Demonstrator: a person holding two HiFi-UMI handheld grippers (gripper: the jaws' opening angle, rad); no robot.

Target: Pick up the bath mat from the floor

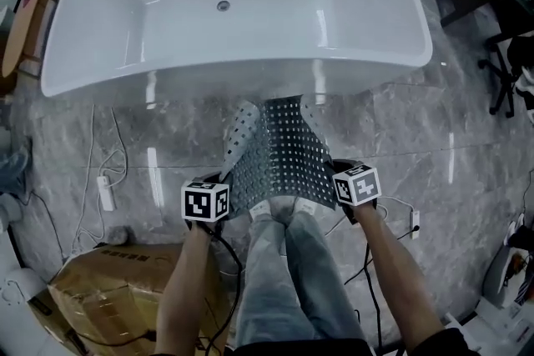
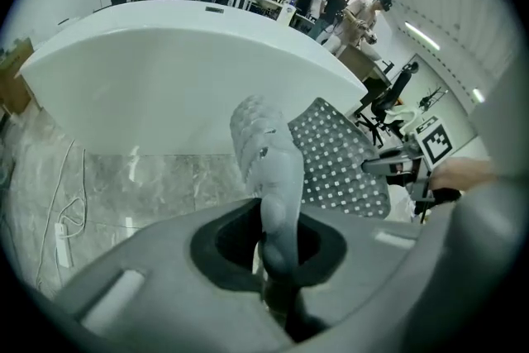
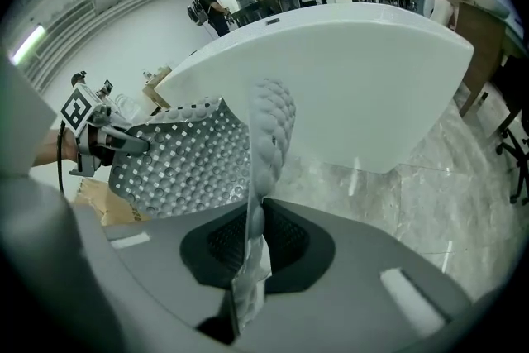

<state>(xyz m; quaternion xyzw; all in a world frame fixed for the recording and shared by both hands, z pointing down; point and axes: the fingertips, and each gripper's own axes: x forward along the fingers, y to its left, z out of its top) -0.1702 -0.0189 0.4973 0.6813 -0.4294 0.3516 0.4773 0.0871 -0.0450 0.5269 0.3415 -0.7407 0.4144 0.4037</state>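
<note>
Grey veined marble floor (image 1: 417,137), glossy, with white cables trailing across it at left and right. White freestanding bathtub (image 1: 250,37), empty, its drain (image 1: 223,6) near the far wall.

Brown cardboard box (image 1: 100,288) at lower left; dark print runs along its top, too blurred to read.

Grey bath mat (image 1: 279,158), perforated and studded in regular rows, held up in front of the tub between the two grippers, directly above the person's jeans-clad legs (image 1: 288,271). Its near corners are raised and its two side edges curl inward. The far end droops toward the tub's base; whether it touches the floor cannot be told.

Left gripper (image 2: 277,264): jaws pressed together on the mat's left near corner, a rolled fold of mat rising from between them. Right gripper (image 3: 246,264): jaws likewise clamped on the right near corner, a thin fold of mat pinched edge-on. Each gripper bears a cube of black-and-white square code markers, without lettering.

White power strip (image 1: 106,193) on the floor at left, beside a cable; no legible label.
</note>
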